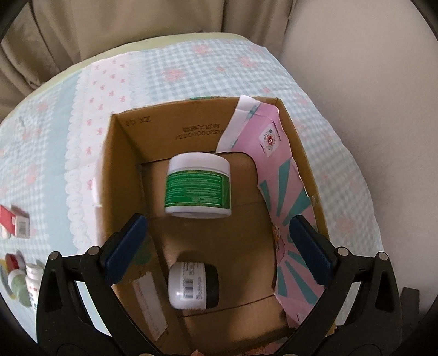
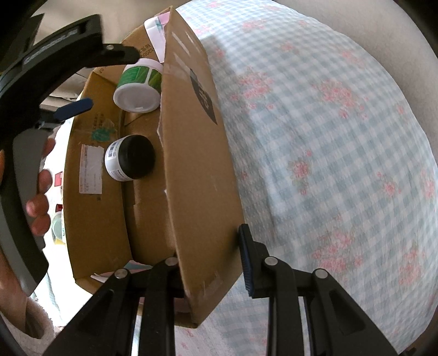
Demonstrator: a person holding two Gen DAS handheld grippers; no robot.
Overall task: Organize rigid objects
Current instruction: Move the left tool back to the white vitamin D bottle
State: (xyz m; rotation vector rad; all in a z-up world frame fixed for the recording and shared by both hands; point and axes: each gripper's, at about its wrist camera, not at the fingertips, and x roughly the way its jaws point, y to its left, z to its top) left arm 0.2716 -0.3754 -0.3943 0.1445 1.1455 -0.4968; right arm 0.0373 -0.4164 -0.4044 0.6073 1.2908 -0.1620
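An open cardboard box (image 1: pixel 123 153) stands on the checked cloth. Inside lie a white jar with a green label (image 1: pixel 198 186), a white jar with a black lid (image 1: pixel 193 284) and a pink carton (image 1: pixel 287 197) leaning on the right wall. My left gripper (image 1: pixel 219 246) is open and empty above the box, the black-lidded jar below it. In the right wrist view both jars show, the green-labelled jar (image 2: pixel 138 85) and the black-lidded jar (image 2: pixel 130 157). My right gripper (image 2: pixel 210 257) straddles the box's right wall (image 2: pixel 197 169); its right pad (image 2: pixel 247 263) stands a little off the wall.
Small bottles (image 1: pixel 22 282) and a red and white packet (image 1: pixel 13 221) lie on the cloth at the left. The checked cloth (image 2: pixel 342 164) spreads to the right of the box. Beige curtains (image 1: pixel 137 22) hang behind the table.
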